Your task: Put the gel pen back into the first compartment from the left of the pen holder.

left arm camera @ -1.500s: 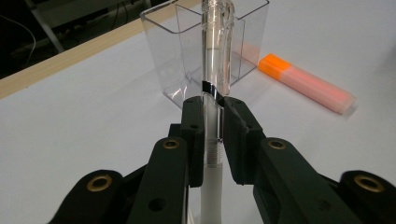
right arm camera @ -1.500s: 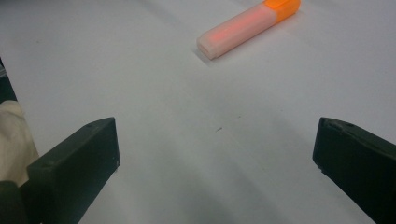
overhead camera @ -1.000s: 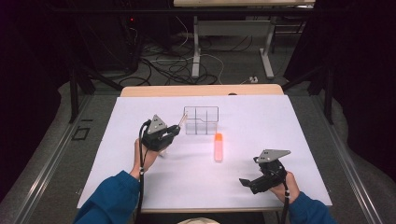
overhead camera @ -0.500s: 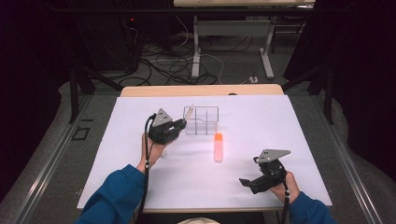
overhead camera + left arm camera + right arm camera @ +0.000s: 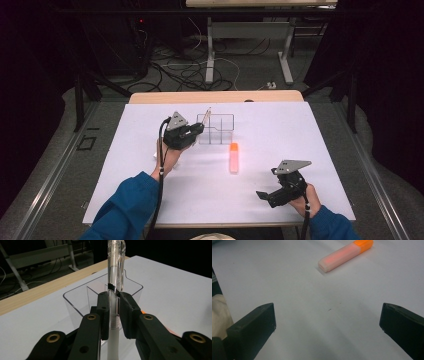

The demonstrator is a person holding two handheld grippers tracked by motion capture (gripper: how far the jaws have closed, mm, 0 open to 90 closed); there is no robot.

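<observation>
Nearest the person, the right gripper (image 5: pixel 263 195) rests low on the white table (image 5: pixel 125 170), well short of the clear organizer (image 5: pixel 223 131) and off to its right; the right hand (image 5: pixel 300 197) holds it level from behind with the sleeve at the table's near edge. Its jaws stand wide apart with nothing between them, and bare tabletop lies ahead of them in the right gripper view. The orange highlighter (image 5: pixel 233 157) lies flat just in front of the organizer, apart from both grippers.

Farther on, the left forearm reaches forward and the left hand (image 5: pixel 170 156) carries the left gripper (image 5: pixel 113 305) at the organizer's left side, above the table. Its jaws are clamped on a clear pen (image 5: pixel 114 287), which stands nearly upright, its top leaning slightly toward the organizer. In the left gripper view the organizer's compartments lie right behind the pen.
</observation>
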